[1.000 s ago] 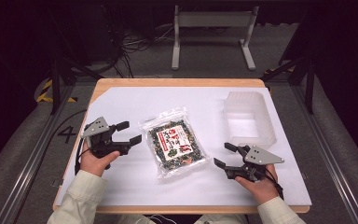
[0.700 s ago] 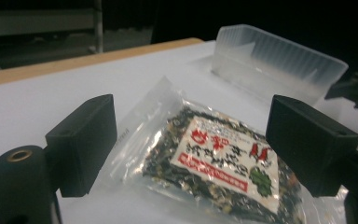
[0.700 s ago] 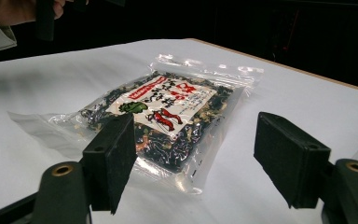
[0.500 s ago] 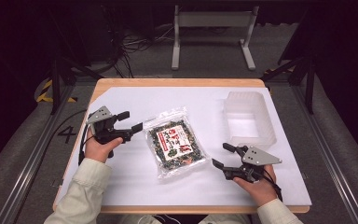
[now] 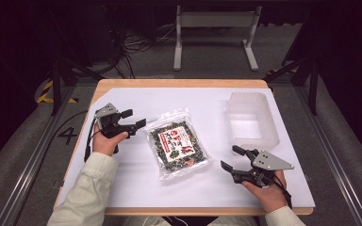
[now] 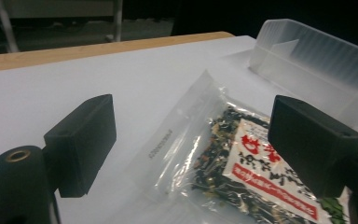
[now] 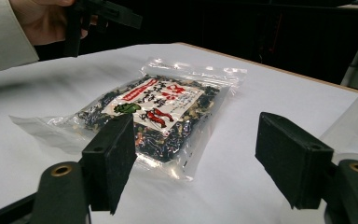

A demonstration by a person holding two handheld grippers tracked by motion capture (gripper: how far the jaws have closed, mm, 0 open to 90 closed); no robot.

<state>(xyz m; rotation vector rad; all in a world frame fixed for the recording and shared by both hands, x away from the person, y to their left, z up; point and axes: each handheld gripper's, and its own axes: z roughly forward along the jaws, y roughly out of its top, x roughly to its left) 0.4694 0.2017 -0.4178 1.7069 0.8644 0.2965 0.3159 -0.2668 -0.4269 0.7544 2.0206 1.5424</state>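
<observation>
A clear bag of dark dried food with a white and red label lies flat in the middle of the white table top. My left gripper hovers just left of the bag's upper left corner, jaws open and pointing at it. In the left gripper view the bag lies ahead between the wide jaws of the left gripper, untouched. My right gripper stands open to the right of the bag's lower corner. In the right gripper view the bag lies beyond the right gripper.
A translucent plastic container stands at the back right of the table, also seen as the container in the left gripper view. A metal stand and cables lie on the floor behind.
My left gripper has moved away from the person and to the right, closing in on the bag's upper left corner. The right gripper has stayed about where it was.
</observation>
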